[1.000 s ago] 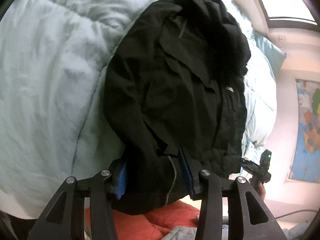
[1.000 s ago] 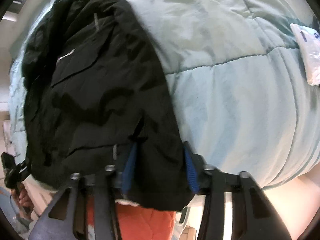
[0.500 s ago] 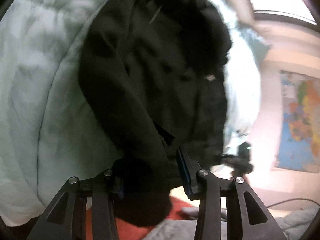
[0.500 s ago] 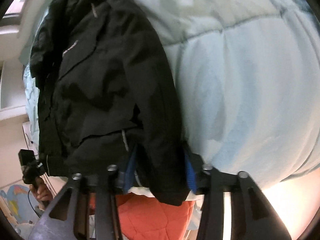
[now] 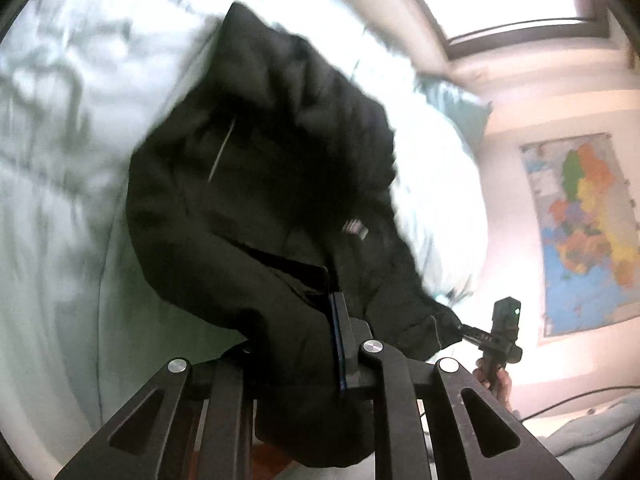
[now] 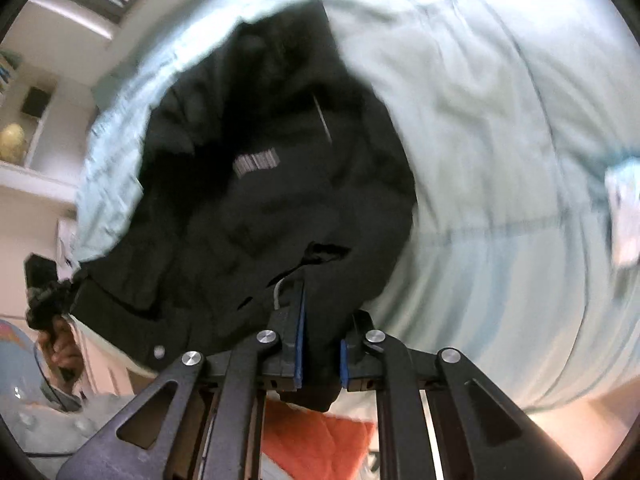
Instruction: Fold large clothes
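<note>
**Jacket hem pinched at both corners, lifting off the bed**

Jacket (image 5: 260, 208), black and padded, lies along the pale duvet (image 5: 60, 200), hood end far, hem end near. Left gripper (image 5: 296, 344) has its jaws closing on a thick bunch of hem cloth; only one blue pad shows, the other is buried under fabric. Right gripper (image 6: 320, 356) is also closing, and its blue pads (image 6: 298, 344) squeeze a fold of the hem's other corner.

Handling, as I judge it: the cloth is soft and limp but bulky, so it will sag between the two holds and drag its far end rather than keep a shape. Its shell looks smooth and may slip from a shallow pinch; a deep bite on the banded hem, where layers are doubled, seems the safest hold. It is not fragile.

Compared with a second ago, both pairs of jaws stood wide around the hem and now nip it. The near part of the jacket has come up off the duvet and bunched, where before it lay flat, and both views are blurred now. The map (image 5: 588, 232) sits larger in the left view.
</note>
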The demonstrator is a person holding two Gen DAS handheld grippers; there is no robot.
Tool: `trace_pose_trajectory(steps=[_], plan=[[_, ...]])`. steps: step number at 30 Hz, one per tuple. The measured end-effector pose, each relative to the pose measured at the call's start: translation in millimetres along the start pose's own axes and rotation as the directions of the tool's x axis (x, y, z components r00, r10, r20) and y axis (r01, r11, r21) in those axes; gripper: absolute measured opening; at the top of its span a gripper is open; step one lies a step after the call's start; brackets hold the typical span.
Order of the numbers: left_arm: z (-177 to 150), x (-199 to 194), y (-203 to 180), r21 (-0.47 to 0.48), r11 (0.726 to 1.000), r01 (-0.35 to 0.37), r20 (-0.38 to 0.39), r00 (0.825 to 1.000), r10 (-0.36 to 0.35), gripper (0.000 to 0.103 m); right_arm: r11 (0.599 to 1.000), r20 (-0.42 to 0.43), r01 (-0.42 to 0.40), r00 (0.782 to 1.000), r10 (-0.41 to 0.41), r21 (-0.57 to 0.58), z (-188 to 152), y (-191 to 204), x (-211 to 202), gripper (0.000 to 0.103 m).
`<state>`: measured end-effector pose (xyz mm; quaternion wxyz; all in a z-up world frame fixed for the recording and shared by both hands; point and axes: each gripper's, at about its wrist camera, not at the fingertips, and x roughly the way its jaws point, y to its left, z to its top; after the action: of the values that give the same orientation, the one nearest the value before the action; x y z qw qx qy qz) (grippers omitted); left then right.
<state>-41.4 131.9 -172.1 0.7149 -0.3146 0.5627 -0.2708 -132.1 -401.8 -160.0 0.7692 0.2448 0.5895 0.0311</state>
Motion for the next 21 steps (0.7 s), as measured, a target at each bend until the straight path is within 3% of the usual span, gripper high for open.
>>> trace_pose_trajectory(steps=[6,12,14,17,21], plan=[[63,-53,-21,0.056,0.997,0.050,0.181,0.982,-0.060,0.018,0.995,0.173,-0.096,0.980,0.100,-0.031,75,34,-50,0.016],[151,-53,-43,0.111,0.993,0.036,0.249,0.967,-0.063,0.019,0.989,0.288,-0.129,0.946,0.145,-0.074,184,60,-66,0.016],[186,-37,-47,0.118,0.992,0.038,0.277,0.958,-0.069,0.019,0.993,0.292,-0.097,0.950,0.113,-0.069,224,68,-52,0.016],[234,-1,-33,0.050,0.999,-0.002,0.280,0.960,-0.012,0.019,0.998,0.266,-0.049,0.962,0.059,-0.044,280,74,-10,0.020],[285,70,7,-0.092,0.989,-0.116,0.212,0.968,0.133,0.019,0.999,0.196,0.030,0.980,-0.032,0.010,339,66,69,0.020]])
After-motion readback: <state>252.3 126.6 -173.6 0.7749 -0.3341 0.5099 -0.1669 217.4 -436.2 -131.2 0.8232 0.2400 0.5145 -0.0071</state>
